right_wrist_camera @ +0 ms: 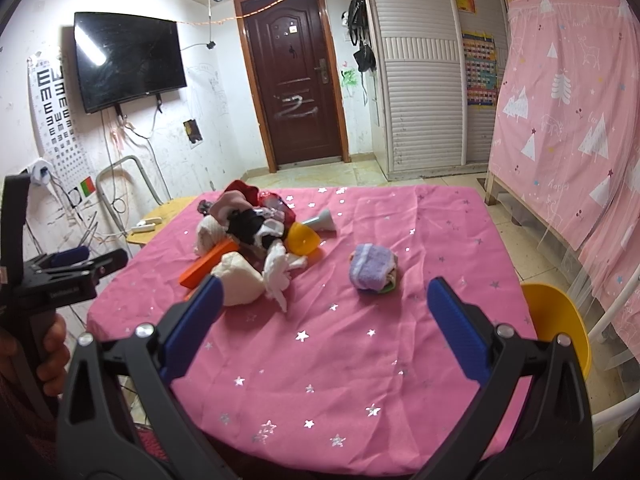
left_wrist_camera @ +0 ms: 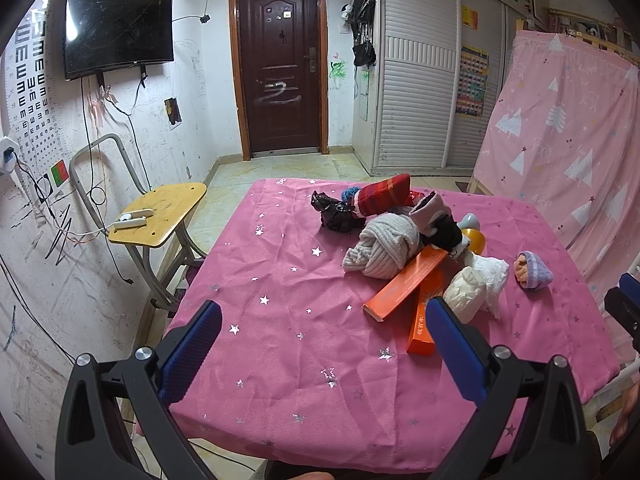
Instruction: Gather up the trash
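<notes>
Nothing is picked yet: left gripper (left_wrist_camera: 324, 344) and right gripper (right_wrist_camera: 326, 322) hover wide open and empty over the table's (left_wrist_camera: 280, 380) near edge, so next comes reaching the wad (right_wrist_camera: 240, 282) mid-table.

Each black hand-held gripper (left_wrist_camera: 324, 320) has blue ribbed pads (right_wrist_camera: 456, 332).

Pink-clothed table (left_wrist_camera: 304, 360), heaped clutter (left_wrist_camera: 400, 240)
</notes>
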A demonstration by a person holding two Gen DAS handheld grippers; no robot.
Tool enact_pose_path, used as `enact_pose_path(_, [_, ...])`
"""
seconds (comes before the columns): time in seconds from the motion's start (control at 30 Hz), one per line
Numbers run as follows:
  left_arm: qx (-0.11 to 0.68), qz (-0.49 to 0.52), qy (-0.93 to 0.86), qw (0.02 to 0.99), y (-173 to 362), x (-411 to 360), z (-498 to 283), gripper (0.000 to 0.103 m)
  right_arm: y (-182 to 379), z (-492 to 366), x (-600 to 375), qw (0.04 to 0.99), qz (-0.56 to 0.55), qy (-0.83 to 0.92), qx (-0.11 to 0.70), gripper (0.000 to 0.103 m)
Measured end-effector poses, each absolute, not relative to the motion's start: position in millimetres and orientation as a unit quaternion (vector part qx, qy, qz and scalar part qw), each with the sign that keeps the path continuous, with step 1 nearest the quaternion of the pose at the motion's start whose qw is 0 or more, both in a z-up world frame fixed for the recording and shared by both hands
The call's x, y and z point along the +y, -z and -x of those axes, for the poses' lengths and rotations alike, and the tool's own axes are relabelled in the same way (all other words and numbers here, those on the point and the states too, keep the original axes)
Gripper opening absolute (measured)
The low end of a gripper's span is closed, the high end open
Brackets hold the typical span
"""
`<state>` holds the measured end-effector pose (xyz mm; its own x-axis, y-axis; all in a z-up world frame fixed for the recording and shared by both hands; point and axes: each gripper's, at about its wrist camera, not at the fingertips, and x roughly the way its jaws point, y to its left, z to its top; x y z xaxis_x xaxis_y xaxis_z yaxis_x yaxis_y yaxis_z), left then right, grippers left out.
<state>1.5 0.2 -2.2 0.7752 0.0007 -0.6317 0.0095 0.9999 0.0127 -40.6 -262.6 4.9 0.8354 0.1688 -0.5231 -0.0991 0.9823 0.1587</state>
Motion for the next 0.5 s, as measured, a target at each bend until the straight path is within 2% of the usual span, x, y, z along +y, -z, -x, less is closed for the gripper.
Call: enact_pose_path(0.5, [0.343, -0.007, -0.004, 0.939, 7.2, 8.7, -6.0, 0.094, -4.0, 34.1, -262.7, 0.954, -0.062, -0.074, 0.285, 0.098])
